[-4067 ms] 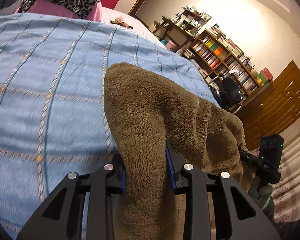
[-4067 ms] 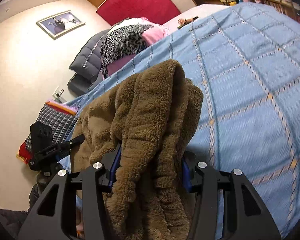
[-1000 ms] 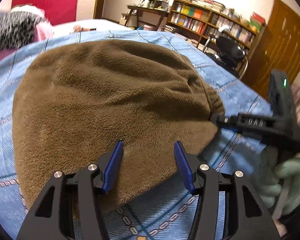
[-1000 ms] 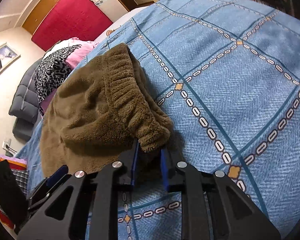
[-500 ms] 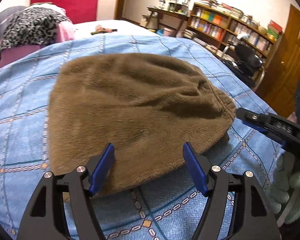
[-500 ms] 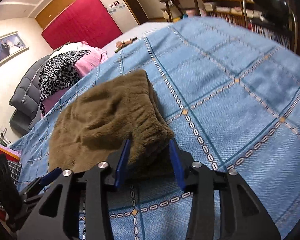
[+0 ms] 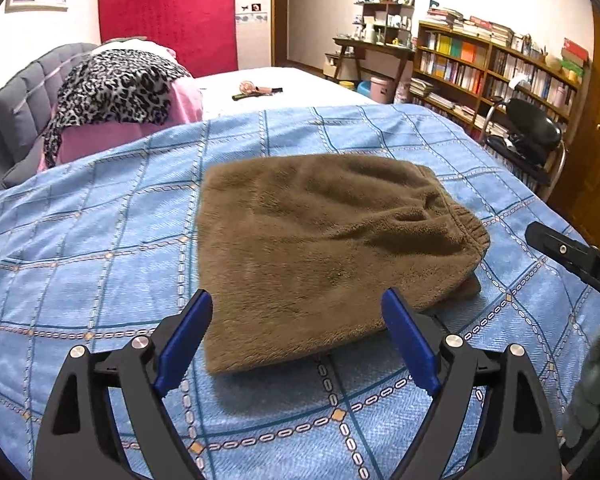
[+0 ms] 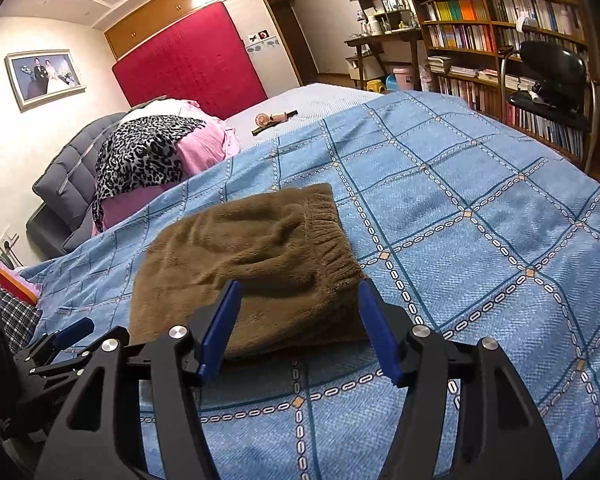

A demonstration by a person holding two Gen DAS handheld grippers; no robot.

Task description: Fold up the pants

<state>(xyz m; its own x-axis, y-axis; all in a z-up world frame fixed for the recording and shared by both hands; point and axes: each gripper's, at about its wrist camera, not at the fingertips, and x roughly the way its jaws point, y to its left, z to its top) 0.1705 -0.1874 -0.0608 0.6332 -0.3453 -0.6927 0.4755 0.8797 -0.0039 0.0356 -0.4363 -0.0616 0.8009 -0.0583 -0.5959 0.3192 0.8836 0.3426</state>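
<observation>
The brown fleece pants lie folded into a flat bundle on the blue checked bedspread, with the ribbed waistband at the right side. They also show in the right wrist view. My left gripper is open and empty, held just in front of the bundle's near edge. My right gripper is open and empty, in front of the waistband end. The right gripper's tip shows at the right in the left wrist view.
A leopard-print cloth on pink bedding lies at the head of the bed by the red headboard. A small hand-held object lies on the white sheet. Bookshelves and a black chair stand to the right.
Both grippers let go of the pants, opened wide and pulled back from the bundle. The pants now rest folded on the bedspread.
</observation>
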